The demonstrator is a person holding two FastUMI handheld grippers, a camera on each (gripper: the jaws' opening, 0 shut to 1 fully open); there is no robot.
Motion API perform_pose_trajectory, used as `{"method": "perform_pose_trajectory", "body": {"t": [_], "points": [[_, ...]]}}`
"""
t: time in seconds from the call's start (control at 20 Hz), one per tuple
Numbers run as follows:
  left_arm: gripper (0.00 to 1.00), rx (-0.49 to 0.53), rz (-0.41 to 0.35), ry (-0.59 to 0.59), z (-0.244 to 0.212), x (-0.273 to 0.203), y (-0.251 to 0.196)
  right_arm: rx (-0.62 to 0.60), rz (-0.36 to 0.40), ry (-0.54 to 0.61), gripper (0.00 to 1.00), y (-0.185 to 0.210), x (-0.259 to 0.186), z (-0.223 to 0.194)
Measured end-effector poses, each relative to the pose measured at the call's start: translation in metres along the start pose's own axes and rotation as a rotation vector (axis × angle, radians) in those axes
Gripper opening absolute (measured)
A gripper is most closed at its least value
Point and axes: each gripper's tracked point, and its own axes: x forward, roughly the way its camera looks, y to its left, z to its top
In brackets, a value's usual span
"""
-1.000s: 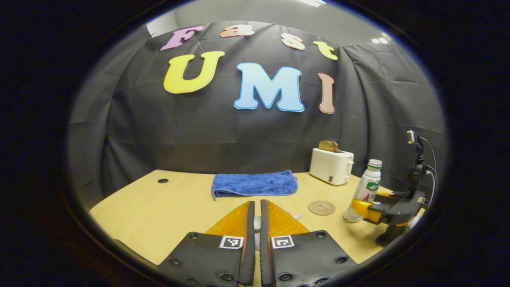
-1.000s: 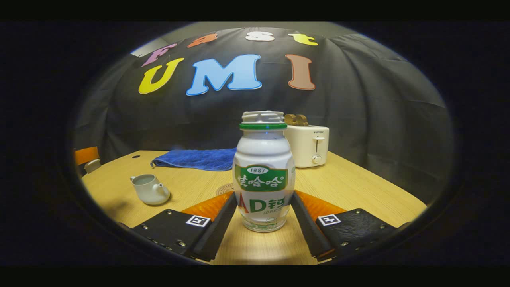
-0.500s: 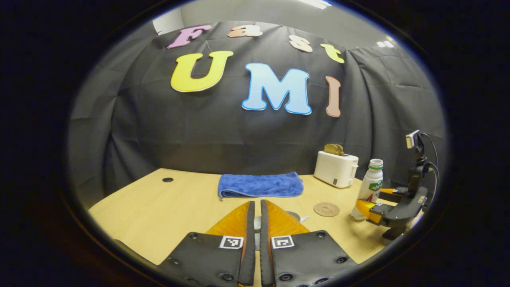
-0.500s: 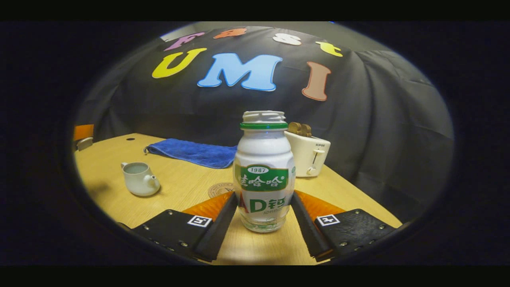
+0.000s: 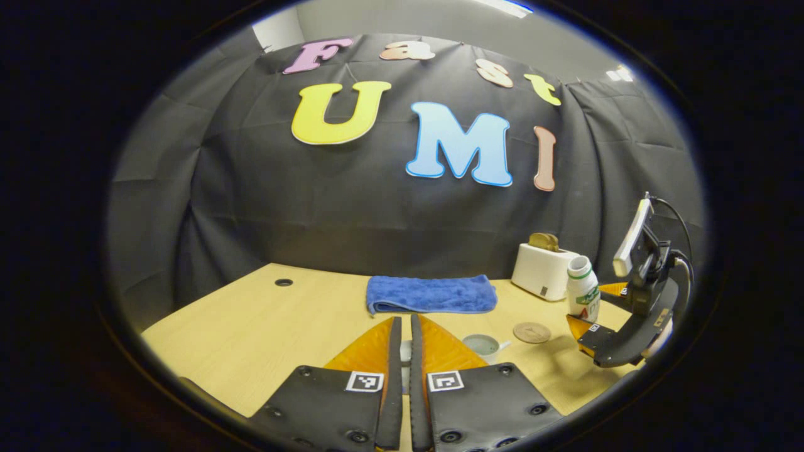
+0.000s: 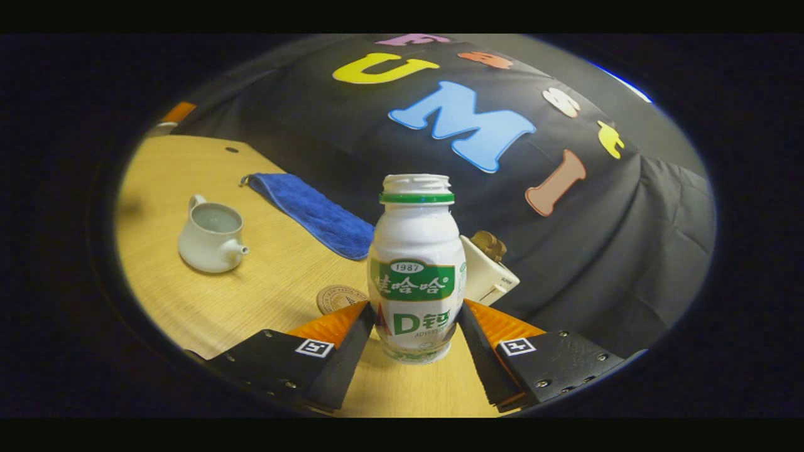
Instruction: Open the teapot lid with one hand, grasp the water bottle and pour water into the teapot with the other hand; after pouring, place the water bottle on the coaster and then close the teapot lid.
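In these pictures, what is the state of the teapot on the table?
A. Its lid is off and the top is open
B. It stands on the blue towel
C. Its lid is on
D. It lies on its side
A: the teapot stands upright on the bare table, its top open.

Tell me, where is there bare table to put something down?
The widest bare stretch of table lies left of the blue towel, toward the cable hole. It is crowded on the right: teapot, coaster, toaster and held bottle cluster there.
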Motion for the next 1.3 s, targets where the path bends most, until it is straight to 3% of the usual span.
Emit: {"method": "perform_pose_trajectory", "body": {"t": [0.65,1.3], "points": [[0.12,-0.009,0.039,-0.008,0.01,-0.009,0.027,-0.492,-0.064,-0.095,0.81,0.01,0.009,0.049],[0.12,-0.01,0.043,-0.01,0.012,-0.014,0.032,-0.705,-0.09,-0.142,0.81,0.022,0.017,0.072]]}}
